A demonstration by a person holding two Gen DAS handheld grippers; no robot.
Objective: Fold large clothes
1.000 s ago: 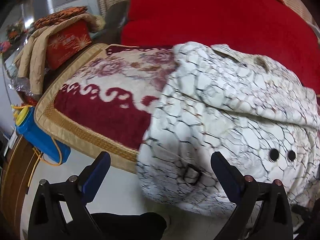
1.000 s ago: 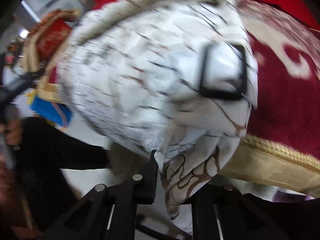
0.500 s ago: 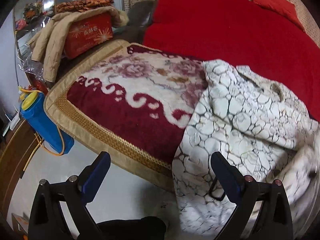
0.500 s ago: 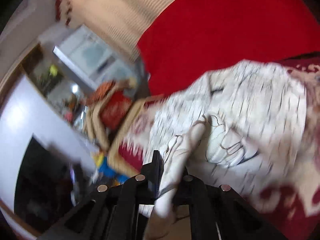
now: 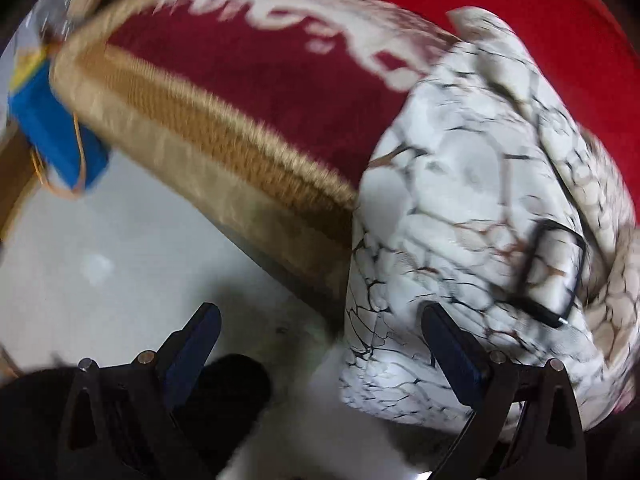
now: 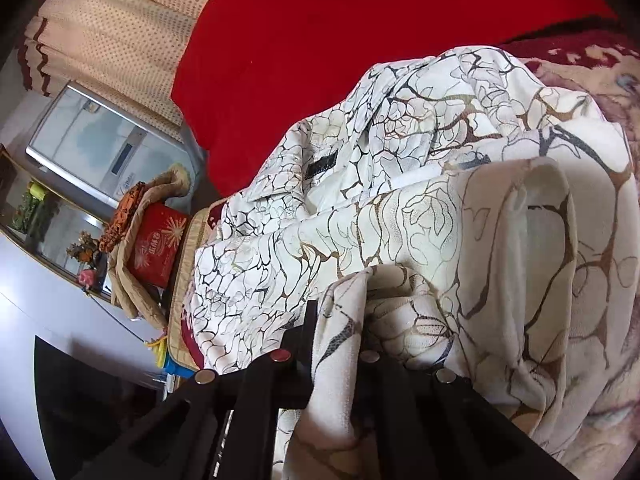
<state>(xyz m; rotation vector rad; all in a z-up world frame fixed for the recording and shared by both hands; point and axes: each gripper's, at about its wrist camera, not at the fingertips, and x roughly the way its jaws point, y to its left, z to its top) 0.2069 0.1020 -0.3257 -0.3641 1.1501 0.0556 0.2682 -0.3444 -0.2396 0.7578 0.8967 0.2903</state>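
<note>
- White crackle-print garment [image 5: 472, 216] lies bunched on the red-and-cream patterned rug [image 5: 256, 76] over the sofa seat, one end draped past the seat's front edge toward the floor [image 5: 120, 280].
- Right-wrist view: same garment [image 6: 360, 208] piled in loose folds, collar area with a dark label near the top of the pile, red blanket [image 6: 340, 28] behind it.
- A black rectangular buckle [image 5: 554, 268] sits on the garment's hanging part, right of centre in the left-wrist view.
- Right hand-held gripper [image 6: 340, 312]: jaws closed onto a fold of the garment; cloth runs up between the two fingers and hides the tips.
- Left hand-held gripper [image 5: 320, 340]: jaws spread wide, nothing between them. Its right finger [image 5: 452, 344] is just in front of the hanging cloth; contact can't be confirmed, frame is motion-blurred. Left finger is over bare floor.
- Rug has a gold fringed border [image 5: 224, 140] along the seat's front edge, touching the garment's left side.
- Blue container [image 5: 52, 136] with a yellow cord hangs by the rug's left corner.
- Further out in the right-wrist view: red box [image 6: 160, 246] wrapped in a tan cloth, dotted beige curtain [image 6: 116, 36], a grey appliance [image 6: 100, 148] behind the box.
</note>
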